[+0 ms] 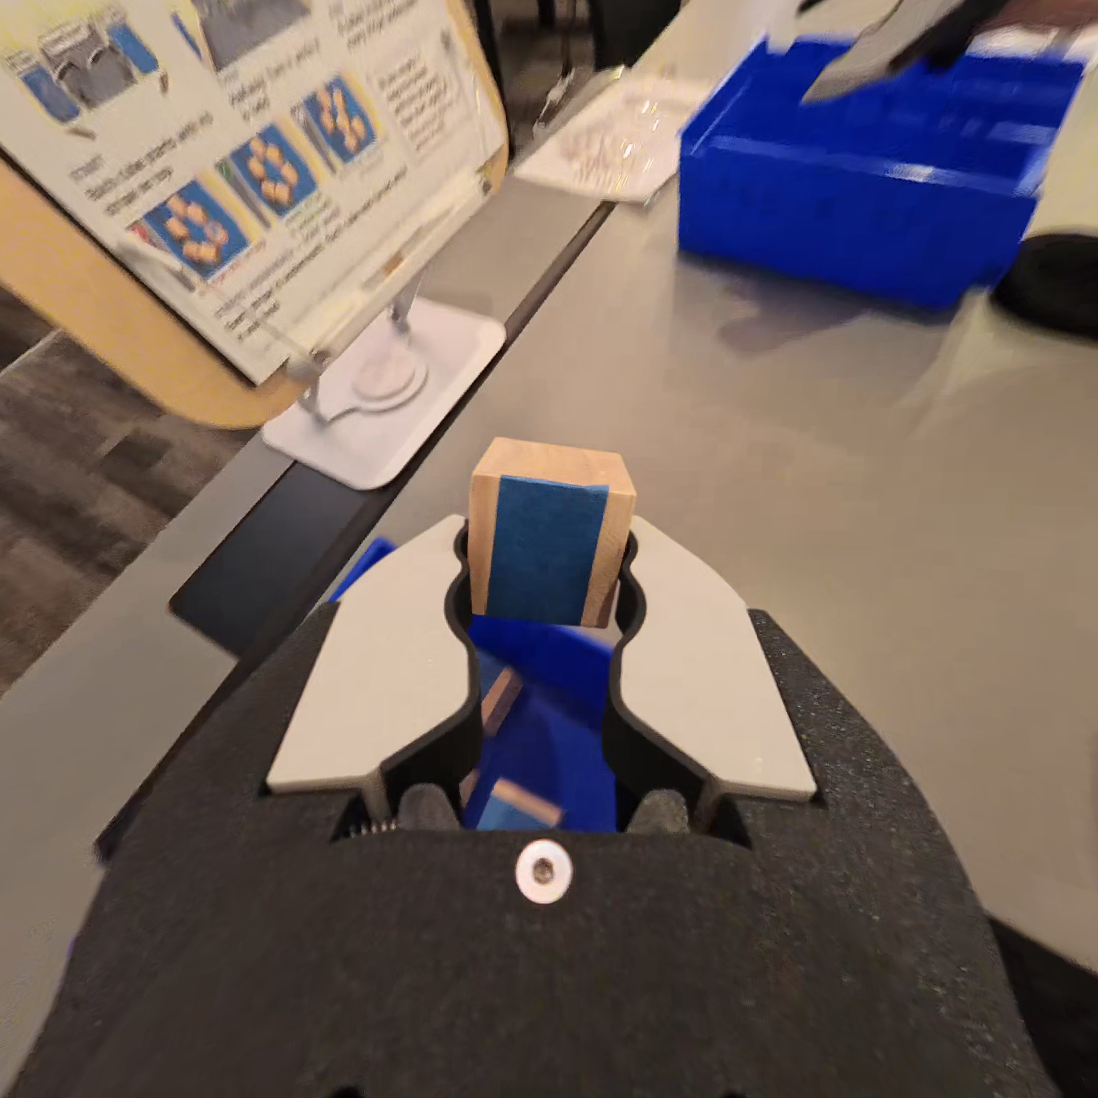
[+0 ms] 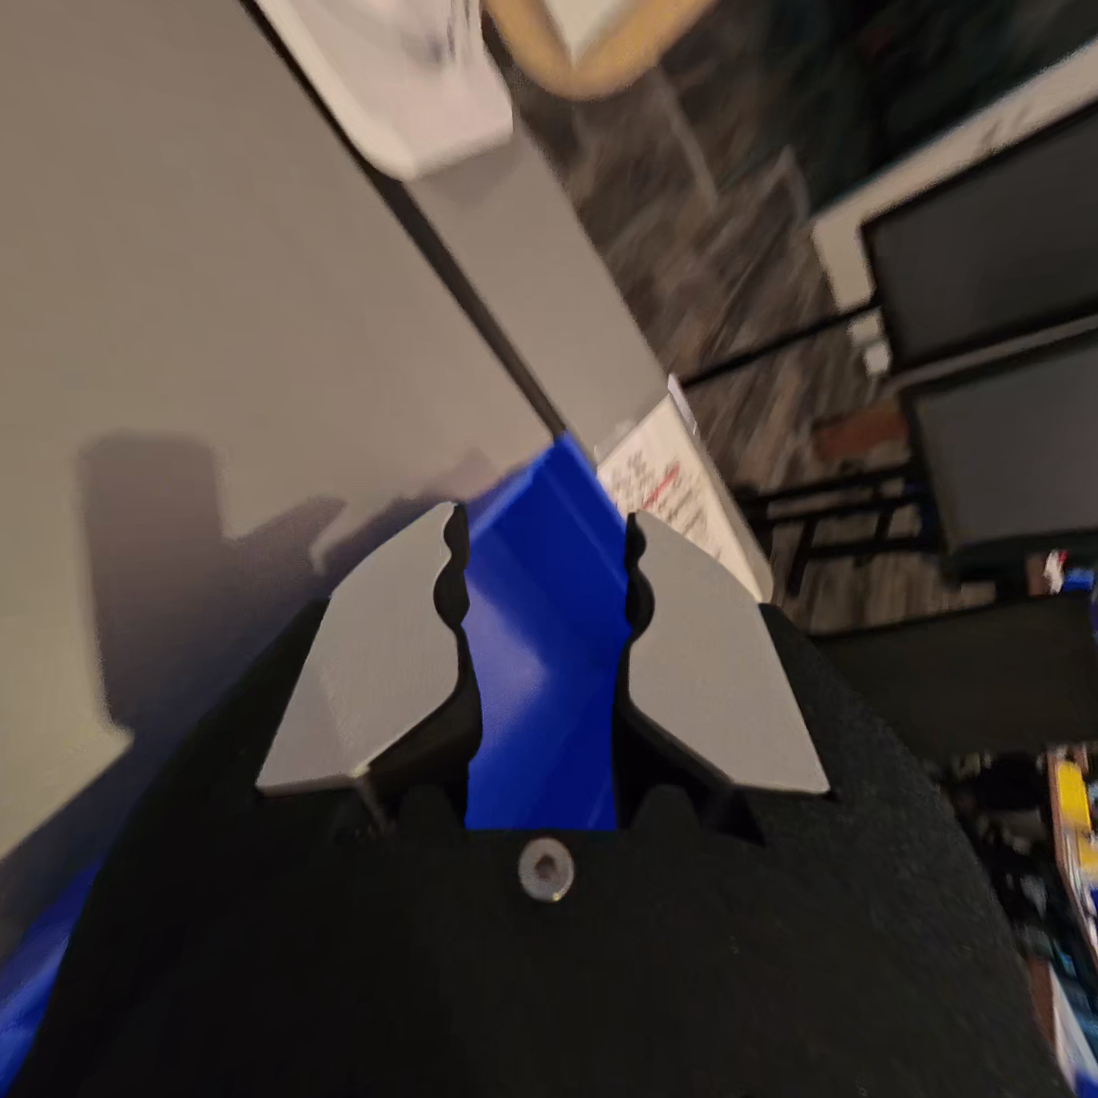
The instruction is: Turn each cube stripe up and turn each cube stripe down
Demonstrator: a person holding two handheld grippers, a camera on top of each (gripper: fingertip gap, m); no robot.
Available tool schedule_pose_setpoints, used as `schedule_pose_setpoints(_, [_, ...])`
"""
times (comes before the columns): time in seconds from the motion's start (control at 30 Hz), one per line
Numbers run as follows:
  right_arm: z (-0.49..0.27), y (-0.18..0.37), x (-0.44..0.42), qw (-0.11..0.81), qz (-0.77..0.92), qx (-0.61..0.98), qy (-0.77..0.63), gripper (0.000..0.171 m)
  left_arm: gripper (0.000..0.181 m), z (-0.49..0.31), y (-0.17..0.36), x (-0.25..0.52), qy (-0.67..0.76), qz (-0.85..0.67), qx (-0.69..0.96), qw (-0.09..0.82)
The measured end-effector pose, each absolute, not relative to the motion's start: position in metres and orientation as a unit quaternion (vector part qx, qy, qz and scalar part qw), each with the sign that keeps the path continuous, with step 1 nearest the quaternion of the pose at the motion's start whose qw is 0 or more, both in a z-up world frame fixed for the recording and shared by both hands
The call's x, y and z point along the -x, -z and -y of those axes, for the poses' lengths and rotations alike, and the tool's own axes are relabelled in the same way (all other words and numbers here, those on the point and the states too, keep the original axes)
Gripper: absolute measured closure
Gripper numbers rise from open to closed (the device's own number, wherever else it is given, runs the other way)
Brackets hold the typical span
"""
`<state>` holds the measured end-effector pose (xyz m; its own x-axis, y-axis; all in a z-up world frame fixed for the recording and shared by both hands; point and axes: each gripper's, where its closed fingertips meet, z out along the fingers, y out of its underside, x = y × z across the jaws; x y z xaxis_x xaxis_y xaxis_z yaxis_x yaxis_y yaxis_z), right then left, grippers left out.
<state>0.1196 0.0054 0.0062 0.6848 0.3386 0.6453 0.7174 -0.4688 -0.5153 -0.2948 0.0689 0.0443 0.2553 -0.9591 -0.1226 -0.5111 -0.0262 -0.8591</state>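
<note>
My left gripper (image 1: 546, 535) is shut on a wooden cube (image 1: 549, 535) with a blue stripe; the stripe faces the camera. It holds the cube in the air above a blue tray (image 1: 535, 731). Below, through the gap between the fingers, parts of other wooden cubes (image 1: 526, 799) show in that tray. My right gripper (image 2: 546, 523) is open and empty, over a blue tray (image 2: 540, 594) near the table's edge. The right gripper also shows blurred at the far top right of the left wrist view (image 1: 879, 53).
A grey table (image 1: 742, 475) carries a second blue bin (image 1: 861, 178) at the far right, an instruction sheet (image 1: 255, 148) on a white stand (image 1: 386, 392) at the left, and a clear bag (image 1: 618, 142). The table edge (image 2: 475, 297) runs diagonally in the right wrist view, with carpet beyond.
</note>
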Motion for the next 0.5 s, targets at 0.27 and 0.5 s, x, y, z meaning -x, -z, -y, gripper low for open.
schedule_pose_setpoints(0.27, [0.017,-0.036,0.056,0.554,0.444,0.703,0.030,0.103,0.136,-0.016,-0.068,0.192,0.541,-0.460,0.628,0.319])
schedule_pose_setpoints(0.5, [0.032,-0.041,0.118,0.602,0.457,0.650,0.086,0.102,0.136,0.006,-0.043,0.146,0.538,-0.450,0.658,0.275])
